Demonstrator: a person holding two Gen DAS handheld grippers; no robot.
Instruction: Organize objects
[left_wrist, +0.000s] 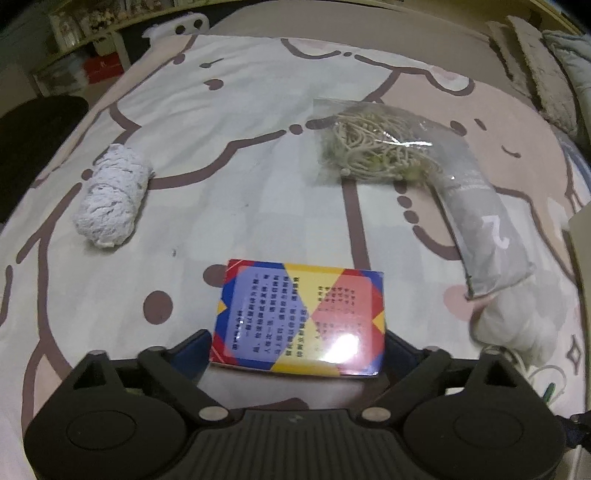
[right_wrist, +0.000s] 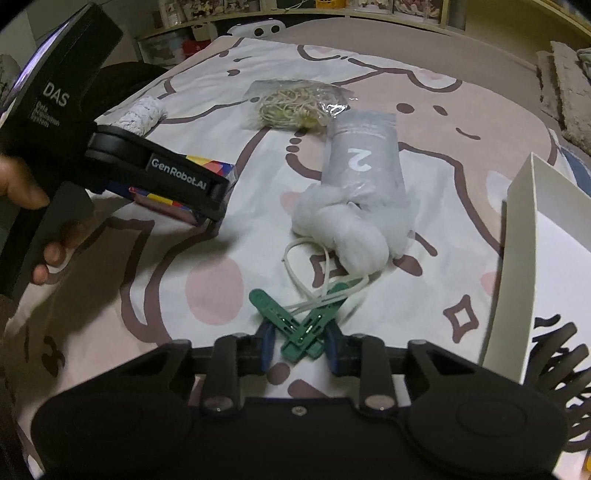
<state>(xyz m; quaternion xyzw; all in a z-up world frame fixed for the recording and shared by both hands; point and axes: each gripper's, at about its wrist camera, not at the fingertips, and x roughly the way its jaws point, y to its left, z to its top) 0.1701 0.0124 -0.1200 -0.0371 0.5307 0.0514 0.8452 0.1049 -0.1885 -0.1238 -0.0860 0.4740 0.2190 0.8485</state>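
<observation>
Left wrist view: left gripper (left_wrist: 297, 341) straddles a colourful card box (left_wrist: 301, 317), fingers on both sides of the box's near end; contact w/ the sides can't be confirmed, so grip state can't be told. Box lies flat on the cartoon-print bedsheet (left_wrist: 258, 92), near its front edge. White yarn roll (left_wrist: 110, 195) sits toward the left edge. Clear bag of beige cord (left_wrist: 369, 146) lies farther back, mid-sheet, touching a grey pouch marked "2" (left_wrist: 487, 236). White stuffing bag (left_wrist: 517, 325) butts the pouch's near end.

Right wrist view: right gripper (right_wrist: 299, 341) has its blue fingers (right_wrist: 266, 338) closed in on both sides of crossed green clips (right_wrist: 295, 321); looks clamped on them. White string (right_wrist: 317, 273) loops off the clips. White box (right_wrist: 524, 229) stands at the sheet's right edge.
</observation>
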